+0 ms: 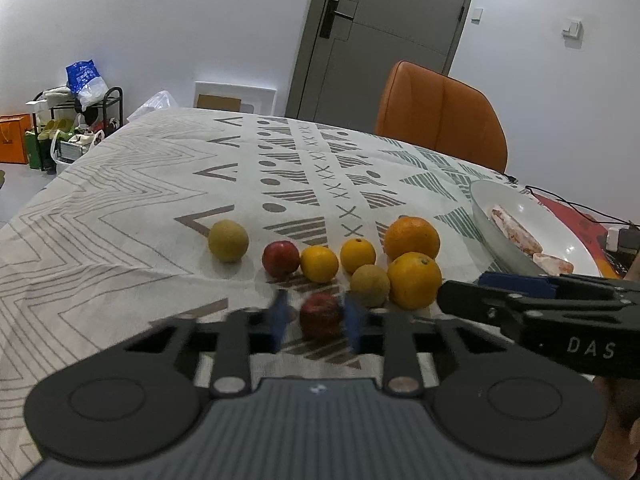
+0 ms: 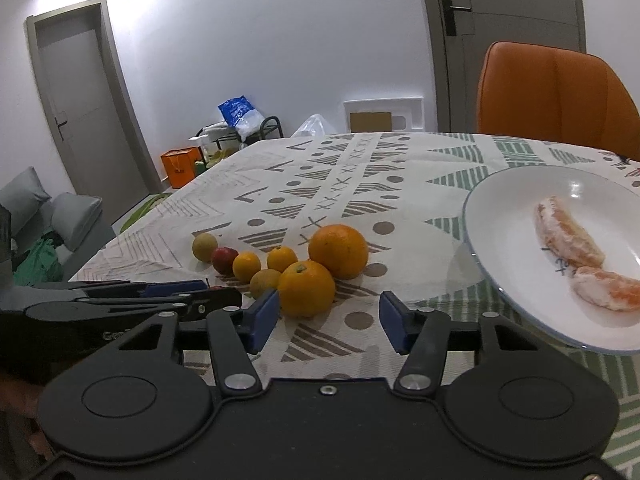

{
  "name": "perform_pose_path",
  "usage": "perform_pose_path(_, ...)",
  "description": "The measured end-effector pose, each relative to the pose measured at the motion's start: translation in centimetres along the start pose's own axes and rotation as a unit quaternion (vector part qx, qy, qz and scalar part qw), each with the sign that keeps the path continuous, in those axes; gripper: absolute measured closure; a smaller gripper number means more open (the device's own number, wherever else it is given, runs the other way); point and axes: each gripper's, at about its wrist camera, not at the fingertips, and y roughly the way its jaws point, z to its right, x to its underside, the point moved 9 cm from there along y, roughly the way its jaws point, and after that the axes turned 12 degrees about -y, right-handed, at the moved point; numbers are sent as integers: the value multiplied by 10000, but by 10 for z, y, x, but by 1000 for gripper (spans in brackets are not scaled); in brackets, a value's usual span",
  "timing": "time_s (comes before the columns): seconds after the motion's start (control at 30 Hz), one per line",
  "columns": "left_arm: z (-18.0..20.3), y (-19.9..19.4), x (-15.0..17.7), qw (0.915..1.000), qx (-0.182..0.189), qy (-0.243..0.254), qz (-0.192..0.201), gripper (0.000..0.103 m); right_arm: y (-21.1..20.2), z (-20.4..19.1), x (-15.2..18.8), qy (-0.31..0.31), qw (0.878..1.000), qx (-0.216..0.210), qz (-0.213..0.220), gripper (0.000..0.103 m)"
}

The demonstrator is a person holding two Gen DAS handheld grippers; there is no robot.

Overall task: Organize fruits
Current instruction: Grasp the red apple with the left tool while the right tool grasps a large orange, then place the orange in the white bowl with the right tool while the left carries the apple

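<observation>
A small red apple (image 1: 321, 314) sits between the blue pads of my left gripper (image 1: 317, 320), which is shut on it low over the patterned tablecloth (image 1: 120, 240); this area is blurred. Just beyond lie a second red apple (image 1: 281, 258), two small oranges (image 1: 319, 264), a brownish-yellow fruit (image 1: 370, 285), two bigger oranges (image 1: 415, 280) and a yellow-green fruit (image 1: 228, 240). My right gripper (image 2: 329, 322) is open above bare cloth, and its left pad (image 2: 264, 318) is next to the nearer big orange (image 2: 306, 288). The left gripper's fingers (image 2: 160, 294) reach in from the left.
A white plate (image 2: 480, 208) with two peeled citrus segments (image 2: 568, 236) stands at the right. An orange chair (image 1: 440, 112) is behind the table's far edge. Cables and a charger (image 1: 616, 236) lie at the far right. A shoe rack (image 1: 80, 120) stands on the floor to the left.
</observation>
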Motion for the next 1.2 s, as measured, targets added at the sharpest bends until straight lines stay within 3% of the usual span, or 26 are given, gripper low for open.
perform_pose_path(0.43,-17,-6,-11,9997,-110,-197,90,81,19,-8,-5,-97,9999,-92,-38,48)
perform_pose_path(0.47,-18,-7,-12,9997,-90,-216,107,81,22,-8,-4,-112,9999,-103,-56,53)
perform_pose_path(0.5,-18,-8,-13,9996,-62,-252,133,81,24,-9,-2,-145,9998,-124,-104,68)
perform_pose_path(0.8,-13,-16,-25,9994,-99,-191,267,81,11,-11,-5,-248,9996,-121,77,69)
perform_pose_path(1.2,31,-17,-23,9993,143,145,325,81,-25,21,-15,-95,9988,180,439,69)
